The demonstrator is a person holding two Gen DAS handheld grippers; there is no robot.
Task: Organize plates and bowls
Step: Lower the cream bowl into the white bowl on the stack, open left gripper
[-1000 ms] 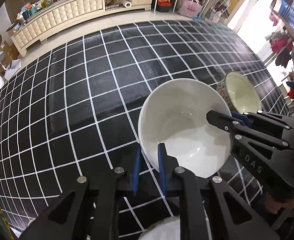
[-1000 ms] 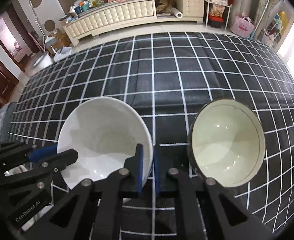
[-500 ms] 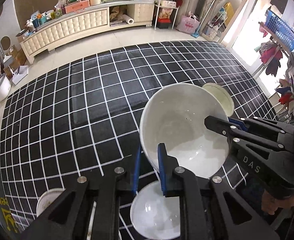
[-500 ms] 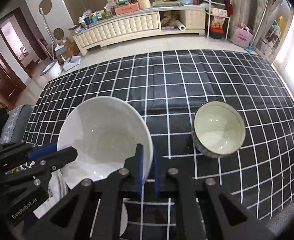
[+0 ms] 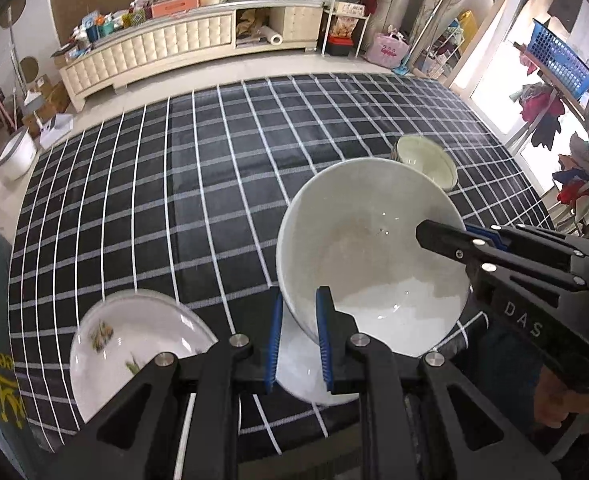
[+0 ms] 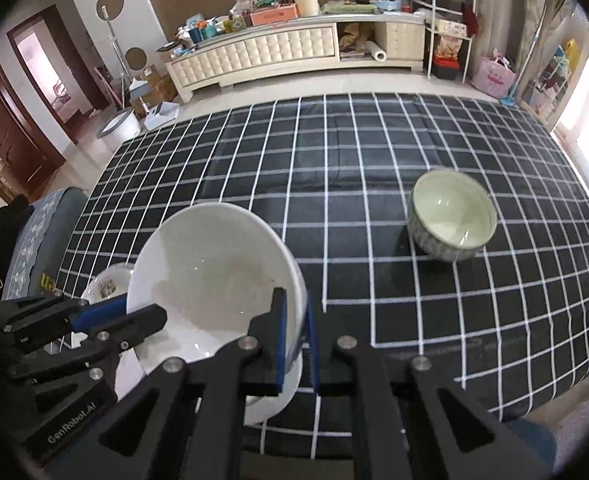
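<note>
At the far left of the left wrist view a floral plate (image 5: 134, 344) lies flat on the black checked cloth (image 5: 198, 200) covering the bench; the right wrist view catches only a sliver of that plate (image 6: 108, 284), peeking out behind the big bowl's rim. The left tongs (image 5: 297, 336) are clamped on the near-left rim of the large white bowl (image 5: 374, 264), one blue pad inside the wall and one outside. The bowl is lifted off the cloth and tilted, its opening turned toward the cameras. Beneath it a plain white plate (image 5: 306, 376) rests on the cloth, largely covered by the bowl and the tongs; the right wrist view shows the same plate's edge (image 6: 278, 396) under the bowl (image 6: 214, 276).

The right tongs (image 6: 294, 336) are clamped on the opposite rim, again one pad inside and one outside. From the left camera they enter from the right side, reaching over the bowl's rim, and a bit of the person's hand (image 5: 550, 396) grips the handle low at the right; the right camera does not show that hand. In turn it shows the left tongs coming in low from the left.

Farthest right, a small patterned bowl (image 6: 452, 216) stands upright on the cloth, well apart from the held bowl. The left view has it half hidden behind the big bowl's rim, the right view shows it whole.
</note>
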